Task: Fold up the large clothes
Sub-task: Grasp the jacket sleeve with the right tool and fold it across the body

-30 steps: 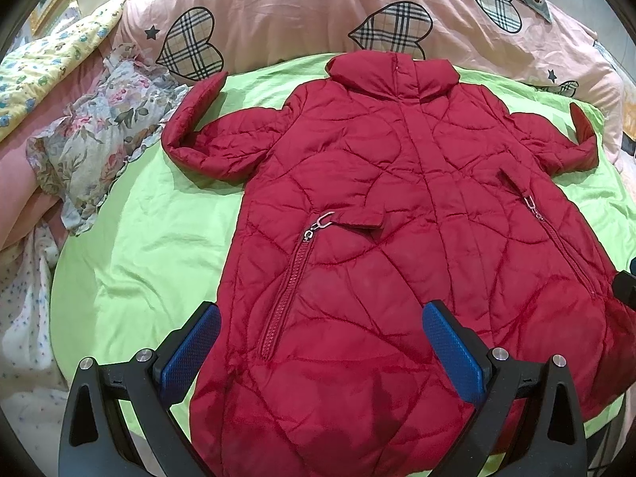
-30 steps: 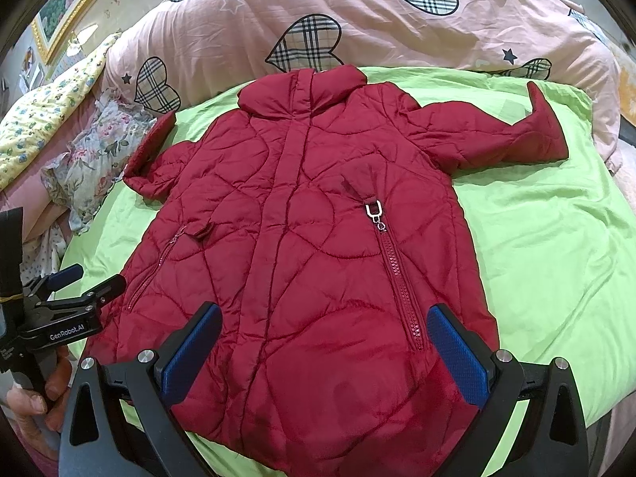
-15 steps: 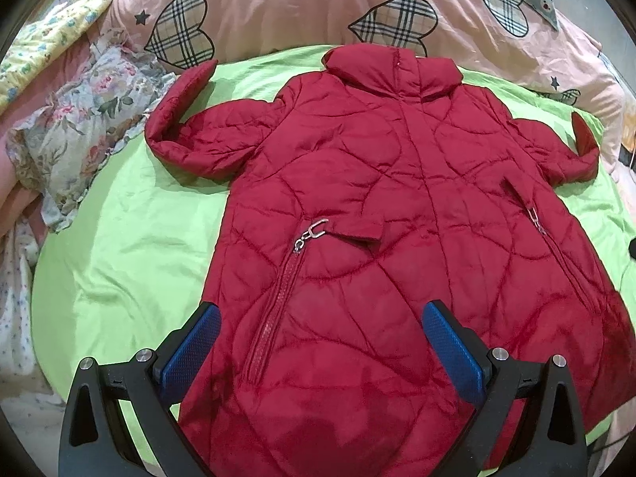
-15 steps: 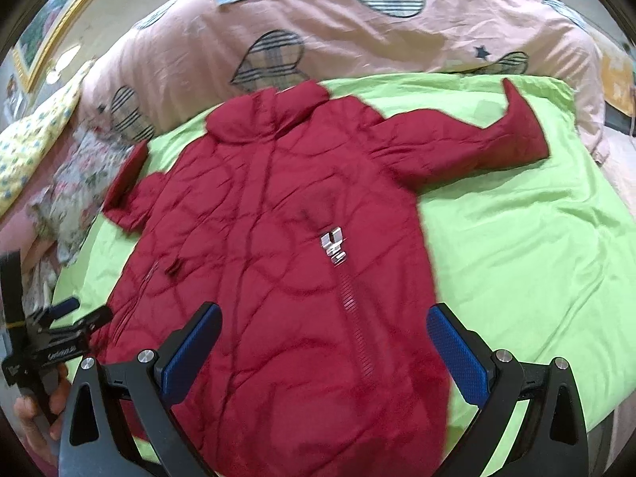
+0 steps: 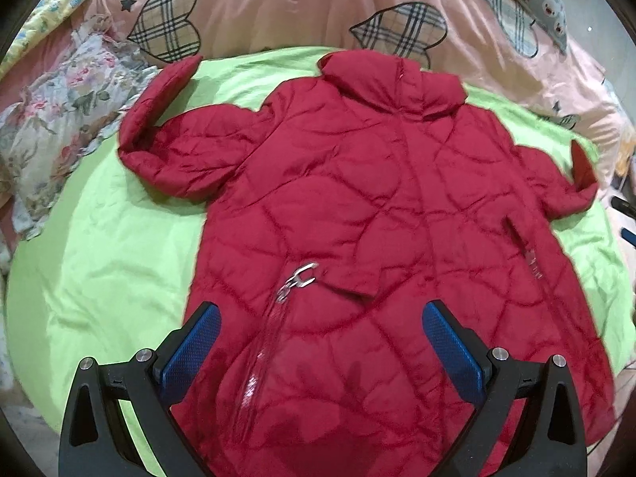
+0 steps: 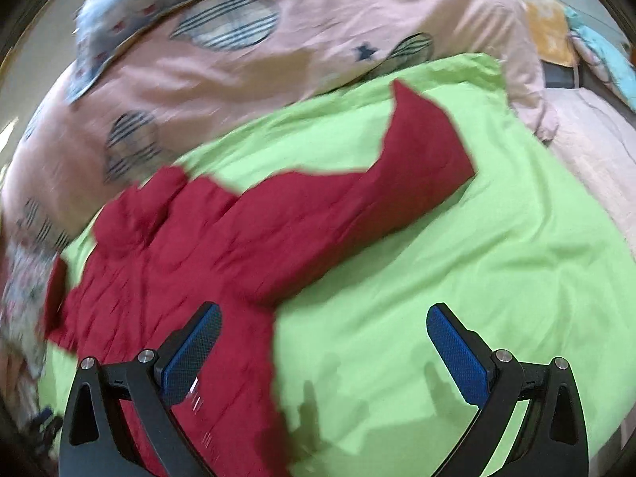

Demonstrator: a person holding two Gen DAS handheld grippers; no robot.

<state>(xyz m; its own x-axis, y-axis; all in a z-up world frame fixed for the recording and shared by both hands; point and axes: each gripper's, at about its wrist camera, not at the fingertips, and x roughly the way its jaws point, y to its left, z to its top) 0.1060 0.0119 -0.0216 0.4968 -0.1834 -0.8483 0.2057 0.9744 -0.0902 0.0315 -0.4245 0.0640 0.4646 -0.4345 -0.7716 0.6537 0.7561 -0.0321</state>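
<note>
Green sheet point(image 5: 103, 262) on bed carries red coat point(image 5: 377, 206), spread flat, front up. Your left gripper point(image 5: 322, 346) moved closer over near hem, jaws wide, holding nothing. Your right gripper point(image 6: 324, 348) swung right toward right sleeve point(image 6: 397, 187), jaws wide, holding nothing.

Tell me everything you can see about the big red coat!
The red coat is puffy and quilted with curvy stitching. It lies front up, spread flat on the green sheet, collar toward the pink duvet. Both sleeves stick out sideways with cuffs turned up. Two slanted pocket zippers show; one silver zipper pull shines. Both grippers have open jaws and hold nothing.
</note>
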